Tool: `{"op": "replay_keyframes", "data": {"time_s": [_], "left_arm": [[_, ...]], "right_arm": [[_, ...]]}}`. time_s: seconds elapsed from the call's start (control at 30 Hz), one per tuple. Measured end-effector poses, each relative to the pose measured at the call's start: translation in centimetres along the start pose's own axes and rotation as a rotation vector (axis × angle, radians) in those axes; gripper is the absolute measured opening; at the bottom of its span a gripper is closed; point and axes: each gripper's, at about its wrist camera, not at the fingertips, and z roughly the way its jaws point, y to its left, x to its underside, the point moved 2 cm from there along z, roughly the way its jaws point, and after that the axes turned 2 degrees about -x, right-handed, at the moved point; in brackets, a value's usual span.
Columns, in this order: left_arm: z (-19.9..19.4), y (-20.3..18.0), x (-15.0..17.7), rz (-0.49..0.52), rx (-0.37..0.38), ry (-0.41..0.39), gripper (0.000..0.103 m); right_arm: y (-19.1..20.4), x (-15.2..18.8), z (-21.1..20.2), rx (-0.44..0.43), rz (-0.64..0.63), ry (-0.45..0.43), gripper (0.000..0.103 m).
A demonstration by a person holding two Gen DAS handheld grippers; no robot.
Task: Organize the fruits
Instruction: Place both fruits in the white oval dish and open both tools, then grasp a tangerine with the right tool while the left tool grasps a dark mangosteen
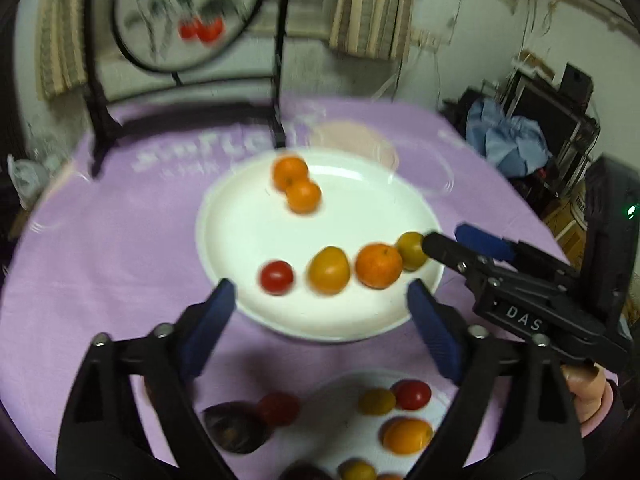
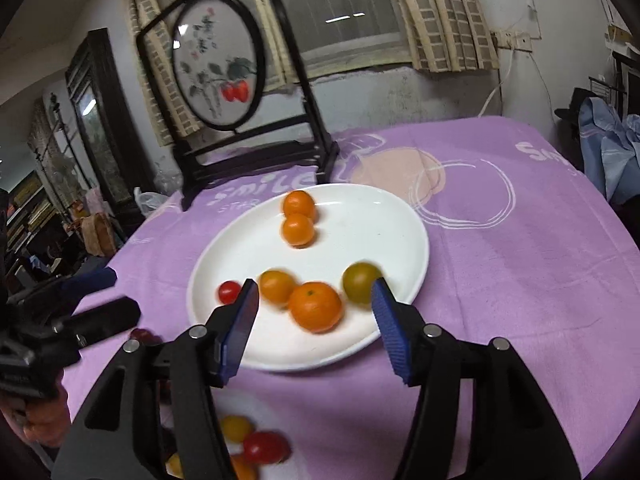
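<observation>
Left wrist view shows the left gripper (image 1: 320, 300) spread wide and empty over the near rim of the large white plate (image 1: 248, 240), where a red tomato (image 1: 277, 277), a yellow-orange tomato (image 1: 329, 269), a mandarin (image 1: 378, 265) and a greenish tomato (image 1: 410, 250) lie in a row just ahead. The right gripper (image 2: 314, 300) stands partly open, nothing pinched, the mandarin (image 2: 316, 306) between its fingers.

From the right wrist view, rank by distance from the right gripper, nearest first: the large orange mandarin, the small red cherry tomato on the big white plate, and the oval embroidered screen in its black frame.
Measured from the right gripper:
1. Large orange mandarin, between the fingers, on the plate's near side.
2. Small red cherry tomato, just left of the left finger.
3. Oval embroidered screen, standing beyond the big white plate.
</observation>
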Motion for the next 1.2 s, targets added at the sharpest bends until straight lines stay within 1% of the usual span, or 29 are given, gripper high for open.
{"op": "replay_keyframes", "data": {"time_s": [0.03, 0.1, 0.13, 0.2, 0.23, 0.27, 0.3, 0.4, 0.43, 0.5, 0.53, 0.6, 0.67, 0.8, 1.03, 1.2], "left_arm": [[-1.1, 0.5, 0.3, -0.004, -0.009, -0.023, 0.098], [-3.2, 1.9, 1.4, -0.012, -0.027, -0.066, 0.099], [-4.3, 3.0, 2.4, -0.027, -0.054, -0.09, 0.1], [-5.6, 5.0, 4.0, -0.071, -0.135, -0.121, 0.1], [-6.0, 6.3, 5.1, -0.107, -0.19, -0.128, 0.1], [-6.2, 7.4, 6.0, -0.132, -0.232, -0.116, 0.1], [-6.5, 8.5, 7.0, -0.15, -0.259, -0.105, 0.1], [-7.3, 10.4, 8.3, -0.185, -0.256, -0.101, 0.1], [-7.5, 11.1, 8.7, -0.216, -0.25, -0.093, 0.1], [-7.8, 12.0, 9.3, -0.265, -0.225, -0.084, 0.1], [-7.9, 12.3, 9.5, -0.29, -0.201, -0.078, 0.1], [-7.9, 12.5, 9.7, -0.309, -0.174, -0.067, 0.1], [-7.8, 12.1, 9.7, -0.301, -0.167, -0.068, 0.1], [-7.9, 10.8, 9.8, -0.242, -0.171, -0.075, 0.1], [-7.5, 9.5, 10.1, -0.185, -0.17, -0.061, 0.1], [-7.3, 9.6, 10.1, -0.186, -0.171, -0.05, 0.1]], "right_arm": [[0.9, 0.5, -0.8, -0.03, -0.01, -0.002, 0.06], [2.9, 1.9, -2.2, -0.097, -0.028, 0.01, 0.061], [3.5, 2.6, -2.6, -0.118, -0.032, 0.02, 0.061], [5.4, 4.6, -3.3, -0.18, -0.065, 0.061, 0.062], [6.0, 5.3, -3.3, -0.192, -0.084, 0.08, 0.062], [6.9, 6.3, -3.4, -0.196, -0.119, 0.112, 0.062], [7.7, 7.2, -3.3, -0.195, -0.152, 0.143, 0.062], [9.1, 9.0, -3.1, -0.174, -0.208, 0.206, 0.062], [9.2, 9.4, -3.1, -0.172, -0.212, 0.221, 0.062], [9.6, 10.2, -3.1, -0.189, -0.219, 0.256, 0.062], [9.7, 10.3, -3.1, -0.193, -0.224, 0.264, 0.062], [10.1, 10.9, -3.1, -0.185, -0.25, 0.285, 0.062], [10.3, 11.5, -3.0, -0.166, -0.273, 0.305, 0.062], [10.2, 12.2, -2.0, -0.124, -0.295, 0.346, 0.062], [10.1, 12.7, -1.8, -0.115, -0.318, 0.367, 0.062], [9.9, 12.7, -1.4, -0.107, -0.314, 0.38, 0.062]]}}
